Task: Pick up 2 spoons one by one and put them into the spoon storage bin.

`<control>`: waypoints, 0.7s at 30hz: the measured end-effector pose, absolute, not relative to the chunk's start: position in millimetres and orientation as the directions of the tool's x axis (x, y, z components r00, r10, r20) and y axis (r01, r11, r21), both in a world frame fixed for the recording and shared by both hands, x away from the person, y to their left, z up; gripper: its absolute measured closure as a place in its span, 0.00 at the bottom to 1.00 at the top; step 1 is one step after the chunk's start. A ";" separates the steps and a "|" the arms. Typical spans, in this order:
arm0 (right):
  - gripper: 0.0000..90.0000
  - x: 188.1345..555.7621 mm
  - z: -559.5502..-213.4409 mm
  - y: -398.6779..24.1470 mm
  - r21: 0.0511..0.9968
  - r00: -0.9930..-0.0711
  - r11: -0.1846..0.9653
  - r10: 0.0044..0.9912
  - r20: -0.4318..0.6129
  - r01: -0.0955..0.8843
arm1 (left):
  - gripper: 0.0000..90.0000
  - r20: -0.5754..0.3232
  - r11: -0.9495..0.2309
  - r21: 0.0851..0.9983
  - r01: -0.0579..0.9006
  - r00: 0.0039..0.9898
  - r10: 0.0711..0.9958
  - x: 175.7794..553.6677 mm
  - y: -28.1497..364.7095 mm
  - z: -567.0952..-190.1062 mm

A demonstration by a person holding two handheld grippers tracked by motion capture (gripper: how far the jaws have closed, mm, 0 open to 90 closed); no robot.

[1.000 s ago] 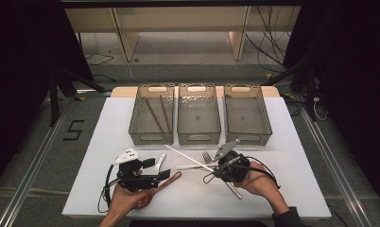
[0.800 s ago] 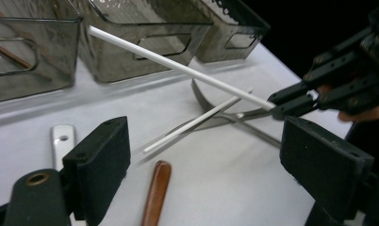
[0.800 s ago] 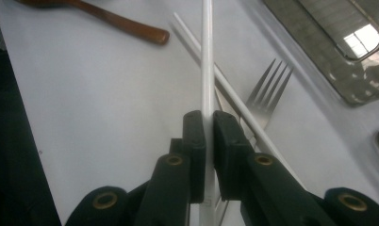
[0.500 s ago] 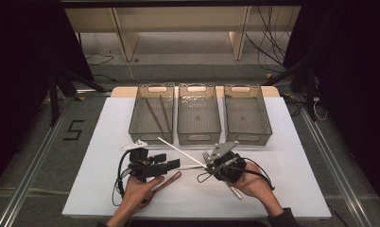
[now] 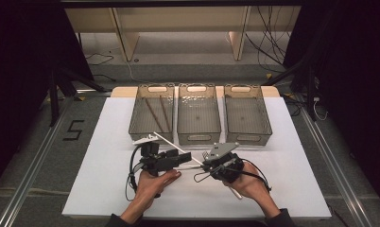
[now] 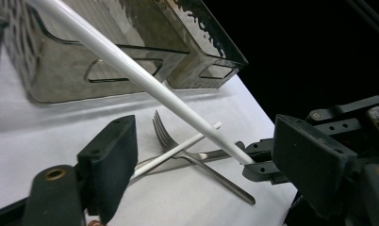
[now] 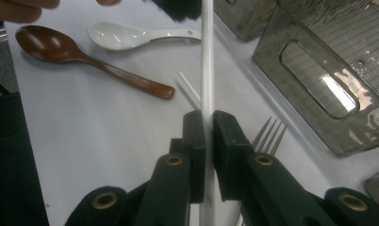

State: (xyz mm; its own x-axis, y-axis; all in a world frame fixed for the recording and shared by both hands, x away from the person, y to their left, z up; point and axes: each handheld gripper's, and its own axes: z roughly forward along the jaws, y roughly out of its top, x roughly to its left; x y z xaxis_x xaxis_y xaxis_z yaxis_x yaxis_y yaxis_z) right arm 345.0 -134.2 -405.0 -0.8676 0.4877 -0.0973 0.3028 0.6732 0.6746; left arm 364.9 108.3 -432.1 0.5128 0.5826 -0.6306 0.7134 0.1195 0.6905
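White chopstick point(image 7: 207, 56) clamped in my right gripper point(image 7: 209, 136), my left gripper point(image 6: 201, 165) just closing slightly, jaws apart around it, untouched, near table's point(image 5: 93, 189) front edge.

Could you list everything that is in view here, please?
Bins: three, smoky clear, in a row at the far side of the table.
Brown sticks: two, in the left bin.
White chopstick: one, clamped in the right gripper.
Second white chopstick: one, lying on the table across the fork.
Fork: one, metal, on the table near the bins.
Wooden spoon: one, brown, on the table.
White spoon: one, beside it.
Table: one, white.
Left gripper: black, open.
Right gripper: black, shut.
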 end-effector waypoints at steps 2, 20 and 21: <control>0.94 344.5 -404.3 -134.5 0.681 -0.866 0.669 0.490 -0.102 0.298 | 0.31 -0.636 0.126 0.688 0.715 0.510 0.578 365.2 105.7 -432.0; 0.94 342.7 -405.7 -130.5 0.699 -0.870 0.660 0.481 -0.112 0.275 | 0.68 -0.695 0.158 0.655 0.739 0.507 0.510 367.2 101.9 -439.1; 0.94 342.7 -405.9 -130.3 0.700 -0.870 0.660 0.480 -0.113 0.274 | 0.69 -0.694 0.157 0.657 0.738 0.509 0.509 367.3 101.8 -439.1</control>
